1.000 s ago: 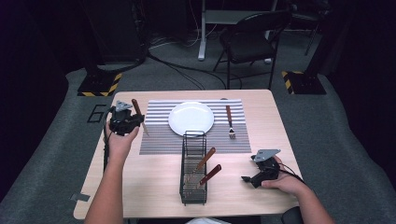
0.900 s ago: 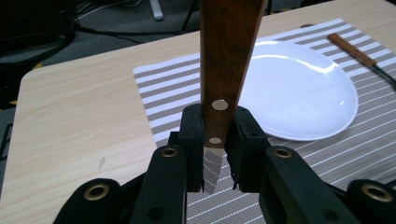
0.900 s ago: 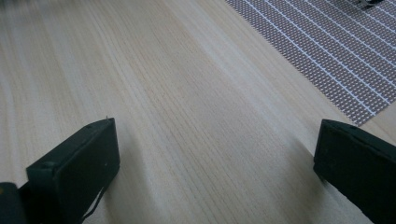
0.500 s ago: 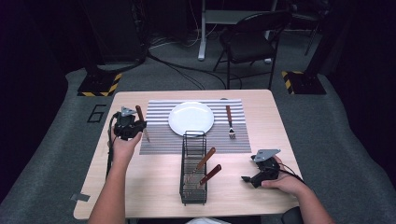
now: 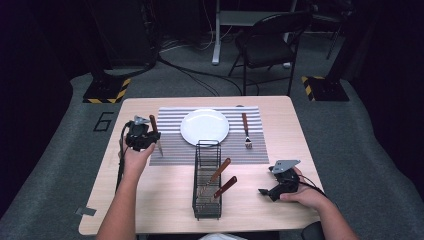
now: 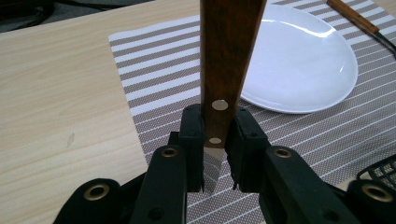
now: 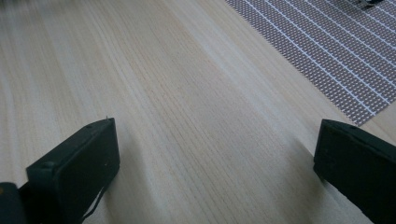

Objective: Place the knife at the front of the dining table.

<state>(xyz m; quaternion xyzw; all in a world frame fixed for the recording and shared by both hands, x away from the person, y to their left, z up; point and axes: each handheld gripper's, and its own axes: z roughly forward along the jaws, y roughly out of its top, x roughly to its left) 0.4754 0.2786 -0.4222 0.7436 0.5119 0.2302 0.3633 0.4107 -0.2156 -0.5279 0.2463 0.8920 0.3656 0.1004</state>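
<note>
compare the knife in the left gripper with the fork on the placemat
The knife is clamped upright in the left gripper, blade down; the fork lies flat on the striped placemat. The knife sits left of the white plate, the fork right of it. Both have brown wooden handles.

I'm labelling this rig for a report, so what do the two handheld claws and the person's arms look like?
Both are black. The left claw and right claw each carry a grey three-cornered plate on top and trail a black cable. In the left gripper view, silver rivets dot the linkages behind blocky black jaws. The forearms are bare, with no sleeves in view.
</note>
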